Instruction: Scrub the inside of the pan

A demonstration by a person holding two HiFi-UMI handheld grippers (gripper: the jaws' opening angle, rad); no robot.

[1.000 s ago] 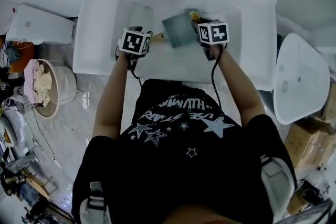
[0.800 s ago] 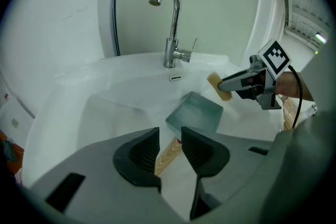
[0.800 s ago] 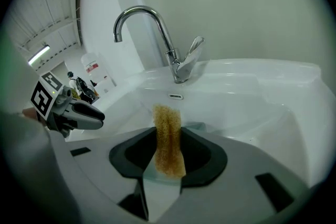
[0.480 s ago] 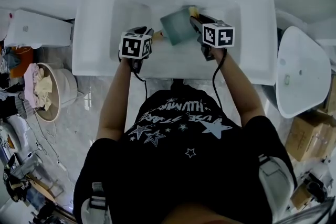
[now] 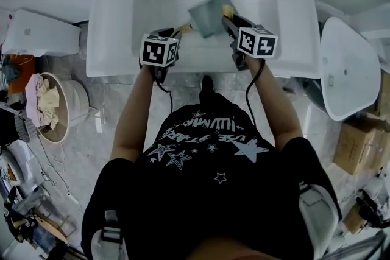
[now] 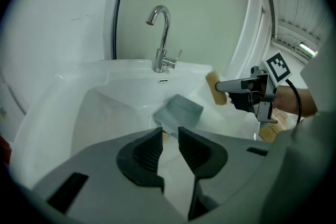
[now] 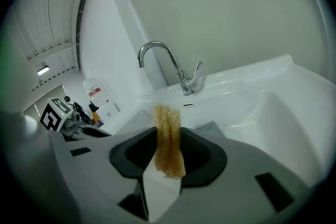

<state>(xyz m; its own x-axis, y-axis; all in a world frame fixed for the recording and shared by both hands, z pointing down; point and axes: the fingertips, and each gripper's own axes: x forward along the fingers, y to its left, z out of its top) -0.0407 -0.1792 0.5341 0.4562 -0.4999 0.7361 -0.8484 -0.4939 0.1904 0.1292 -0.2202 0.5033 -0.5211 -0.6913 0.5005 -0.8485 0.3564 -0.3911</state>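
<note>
Pan [image 5: 210, 15] in sink [image 5: 109, 39], just ahead of left gripper [image 6: 169, 134] tips. Jaws there fresh from closing, now clenched on pan handle [image 5: 183, 28]. Vs a sec ago: both grippers higher, pan prob. tipped up w/ them. So: pan steadied, ready for scrubbing, none begun by the look. Sponge [image 7: 167, 113] pinched tight in right gripper [image 7: 168, 134], over pan edge nearest it. Left gripper view only: sponge clear of pan, no contact. Right gripper view only: grip on sponge plain.
</note>
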